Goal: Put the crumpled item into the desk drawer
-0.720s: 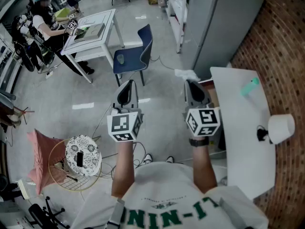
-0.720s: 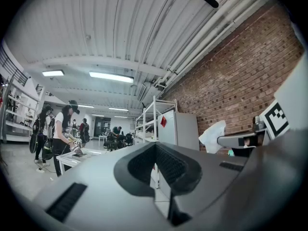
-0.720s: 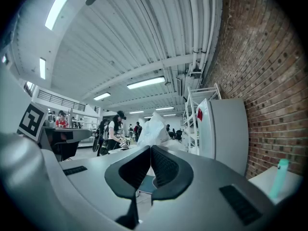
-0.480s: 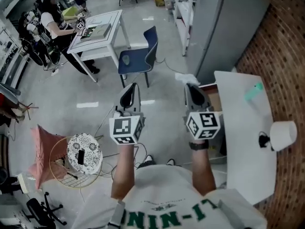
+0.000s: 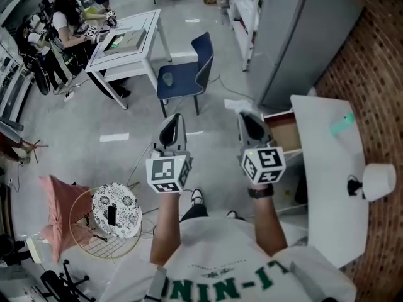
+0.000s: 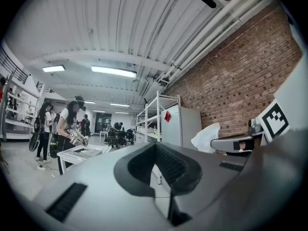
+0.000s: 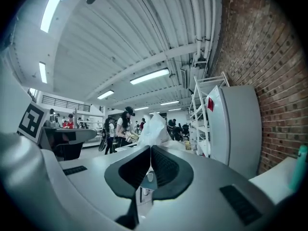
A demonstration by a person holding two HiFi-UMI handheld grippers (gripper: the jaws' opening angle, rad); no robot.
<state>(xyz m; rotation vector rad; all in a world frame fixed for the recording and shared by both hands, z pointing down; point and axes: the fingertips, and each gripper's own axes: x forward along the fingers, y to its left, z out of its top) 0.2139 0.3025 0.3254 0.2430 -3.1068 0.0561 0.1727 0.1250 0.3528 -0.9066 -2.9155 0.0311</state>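
Observation:
A crumpled white item (image 5: 235, 104) sticks out past the tip of my right gripper (image 5: 242, 113), whose jaws are shut on it. In the right gripper view the same crumpled item (image 7: 154, 126) rises above the closed jaw tips (image 7: 150, 149). The desk drawer (image 5: 284, 137) stands open just right of that gripper, brown inside, under the white desk (image 5: 327, 187). My left gripper (image 5: 173, 121) hangs beside it over the floor, shut and holding nothing. The left gripper view shows its jaws (image 6: 155, 147) closed, with the crumpled item (image 6: 206, 137) off to the right.
On the desk lie a green object (image 5: 342, 124) and a white round object (image 5: 376, 180). A grey cabinet (image 5: 296, 36) stands behind the desk. A blue chair (image 5: 186, 74) and a white table (image 5: 123, 43) with a seated person are ahead. A wire basket stand (image 5: 113, 216) sits low left.
The view has shifted, so the desk and drawer sit further right and the drawer's inside shows more. Both grippers stay side by side, and the right one keeps hold of the crumpled item.

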